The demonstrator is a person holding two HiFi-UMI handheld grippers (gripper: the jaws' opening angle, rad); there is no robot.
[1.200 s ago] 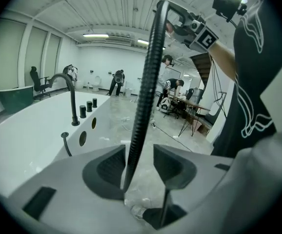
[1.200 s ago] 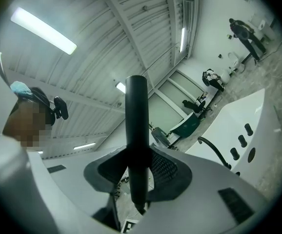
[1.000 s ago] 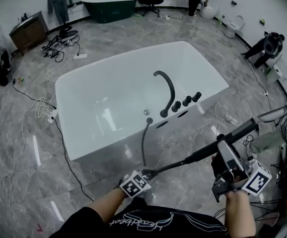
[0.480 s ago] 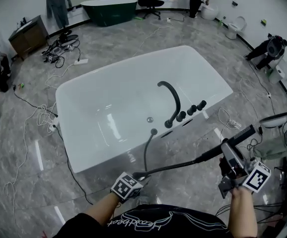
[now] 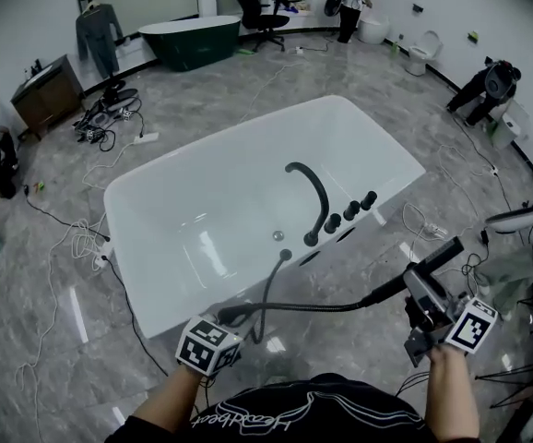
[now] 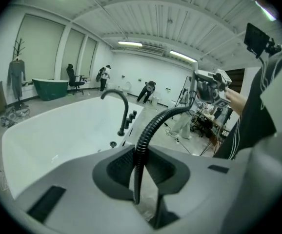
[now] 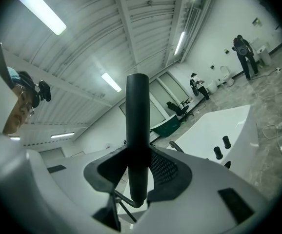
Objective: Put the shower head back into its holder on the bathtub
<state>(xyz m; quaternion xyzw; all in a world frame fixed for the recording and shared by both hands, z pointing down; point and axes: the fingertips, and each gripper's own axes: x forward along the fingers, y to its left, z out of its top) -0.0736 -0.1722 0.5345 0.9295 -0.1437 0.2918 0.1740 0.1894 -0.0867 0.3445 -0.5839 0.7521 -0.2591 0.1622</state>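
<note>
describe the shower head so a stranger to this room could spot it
From the big white bathtub mid-floor, follow the black hose off its near rim to the right gripper. The shower head is the straight black rod clamped there, in the air, unlike the curved spout and short knobs on the rim.

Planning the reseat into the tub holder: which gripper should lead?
Right. The right gripper is shut on the shower head itself, so it can steer it; the left gripper only pinches the hose.
</note>
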